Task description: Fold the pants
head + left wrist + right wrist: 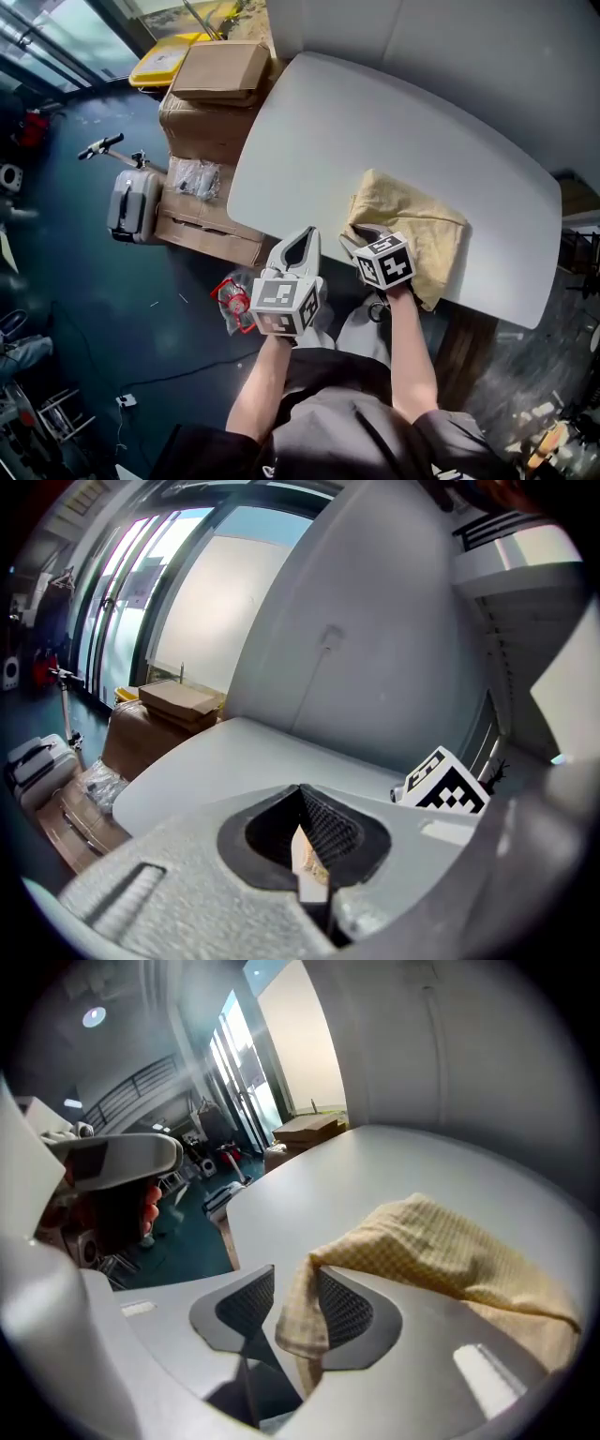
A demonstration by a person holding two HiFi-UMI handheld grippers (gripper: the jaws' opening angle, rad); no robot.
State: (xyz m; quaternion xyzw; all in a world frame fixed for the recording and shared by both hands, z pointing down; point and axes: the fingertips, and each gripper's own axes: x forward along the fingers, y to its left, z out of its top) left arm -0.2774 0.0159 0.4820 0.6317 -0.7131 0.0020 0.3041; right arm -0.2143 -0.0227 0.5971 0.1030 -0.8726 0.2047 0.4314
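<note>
Tan checked pants lie folded on the near right part of a white table. My right gripper is at their near left corner. In the right gripper view its jaws stand apart. A fold of the pants droops between them and rests on the right pad only. My left gripper hovers at the table's near edge, left of the pants and clear of them. Its fingertips meet, and a thin pale sliver shows low between the pads. The right gripper's marker cube shows beside it.
Cardboard boxes and a yellow bin stand off the table's far left corner. A grey suitcase and a red item are on the dark floor to the left. A pale wall rises behind the table.
</note>
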